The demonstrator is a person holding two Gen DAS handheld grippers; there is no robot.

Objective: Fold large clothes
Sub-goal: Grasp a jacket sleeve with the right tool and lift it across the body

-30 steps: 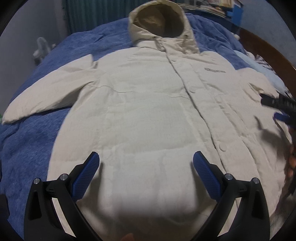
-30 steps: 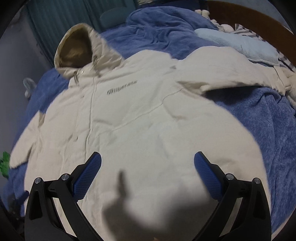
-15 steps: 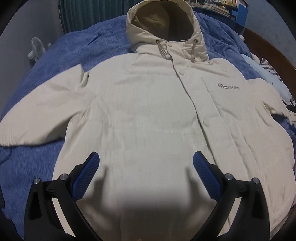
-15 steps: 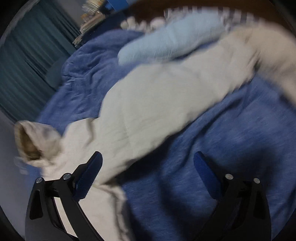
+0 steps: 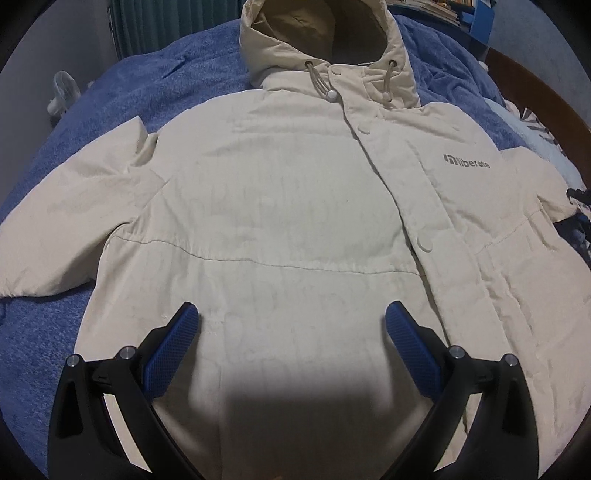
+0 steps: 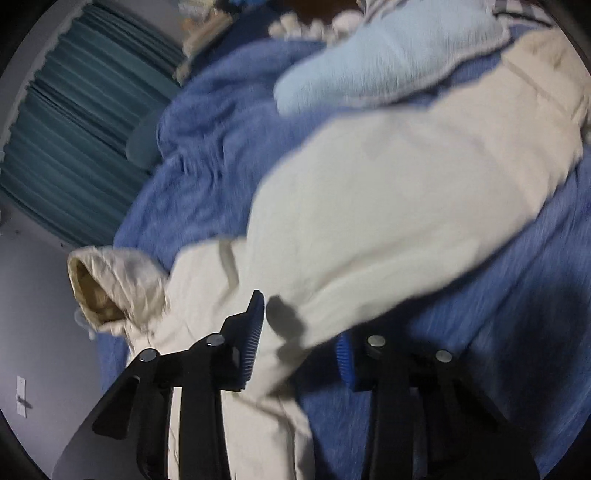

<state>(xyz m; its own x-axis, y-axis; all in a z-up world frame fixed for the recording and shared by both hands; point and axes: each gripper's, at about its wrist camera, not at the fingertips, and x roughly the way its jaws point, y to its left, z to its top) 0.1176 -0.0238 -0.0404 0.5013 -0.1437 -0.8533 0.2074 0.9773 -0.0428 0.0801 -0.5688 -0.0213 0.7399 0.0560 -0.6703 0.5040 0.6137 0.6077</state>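
The cream jacket (image 5: 280,206) lies front up on the blue blanket (image 5: 122,92) of the bed; the left tool (image 5: 291,325) hangs above it, wide apart; the right tool (image 6: 301,332) is closing around the jacket's sleeve (image 6: 388,206).

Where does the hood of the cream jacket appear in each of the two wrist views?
Left wrist view: the hood is at the top centre, its opening facing the camera.
Right wrist view: the hood is at the lower left, lying sideways.
Shared landmark: the blue blanket under the jacket.
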